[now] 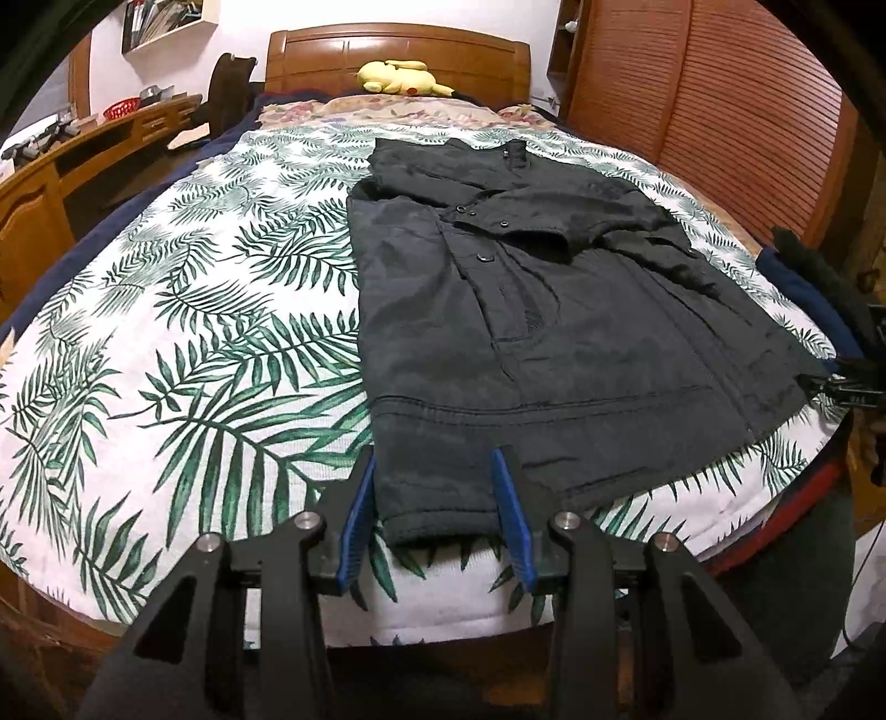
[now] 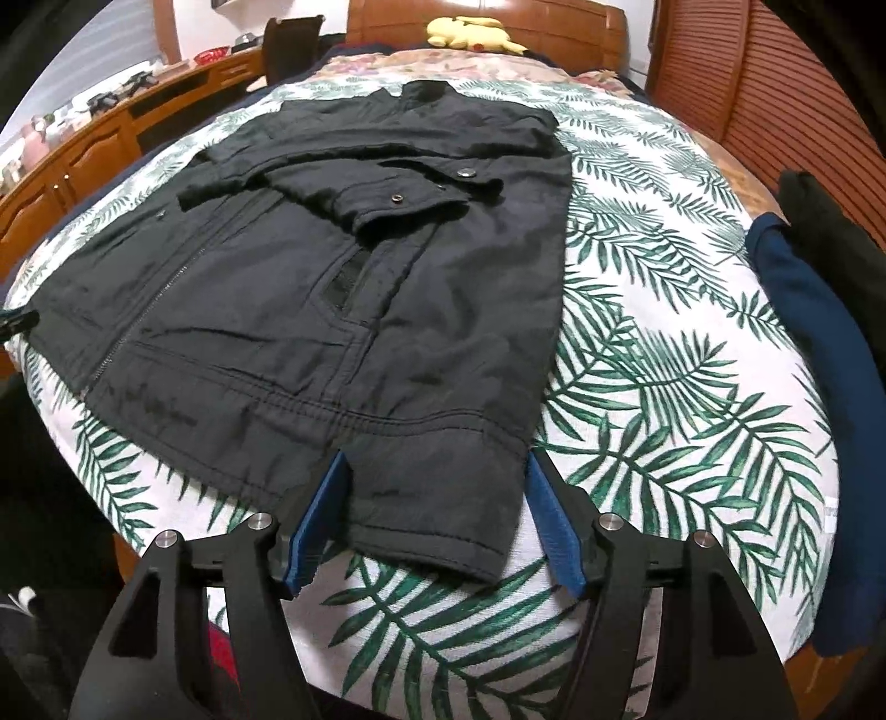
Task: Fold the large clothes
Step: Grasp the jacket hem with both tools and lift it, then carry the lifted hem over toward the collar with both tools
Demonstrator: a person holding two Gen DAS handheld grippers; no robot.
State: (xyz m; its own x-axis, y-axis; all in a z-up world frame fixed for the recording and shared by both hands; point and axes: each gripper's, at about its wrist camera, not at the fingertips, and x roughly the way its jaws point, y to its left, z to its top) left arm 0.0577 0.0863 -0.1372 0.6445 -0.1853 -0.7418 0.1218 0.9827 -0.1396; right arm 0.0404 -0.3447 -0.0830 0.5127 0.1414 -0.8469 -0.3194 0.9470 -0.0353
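Note:
A black jacket [image 1: 554, 310] [image 2: 332, 288] lies flat on the leaf-print bed cover [image 1: 194, 343] [image 2: 664, 360]. Its collar points to the headboard and both sleeves are folded across the chest. My left gripper [image 1: 433, 459] is open and straddles the near left hem corner; one blue finger [image 1: 512, 515] lies over the cloth, the other [image 1: 357, 509] beside its edge. My right gripper [image 2: 437, 462] is open around the near right hem corner, with the hem lying slack between its blue fingers [image 2: 310, 526]. The pads of neither gripper press on the fabric.
A yellow plush toy [image 1: 398, 77] [image 2: 470, 30] rests by the wooden headboard [image 1: 387, 50]. A wooden desk [image 1: 83, 149] stands on the left and a slatted wardrobe [image 1: 720, 111] on the right. Folded dark blue and black clothes [image 2: 819, 332] sit at the bed's right edge.

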